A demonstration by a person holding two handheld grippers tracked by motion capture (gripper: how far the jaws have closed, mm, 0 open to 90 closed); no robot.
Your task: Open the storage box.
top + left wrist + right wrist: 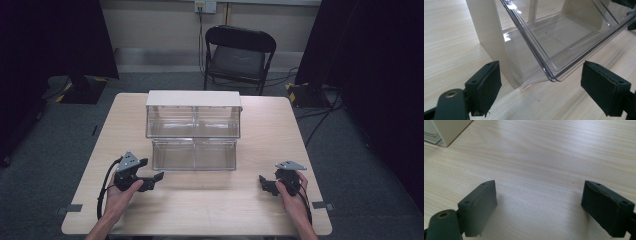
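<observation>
Both tongs gape empty: the left tongs [159, 176] sit just before the tilted-out clear drawer [194, 154], nearer its long front edge; the right tongs [261, 180] rest farther off on the counter [215, 210].

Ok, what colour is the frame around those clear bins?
Cream-white frame around the bins, clearest in the left gripper view.
</observation>
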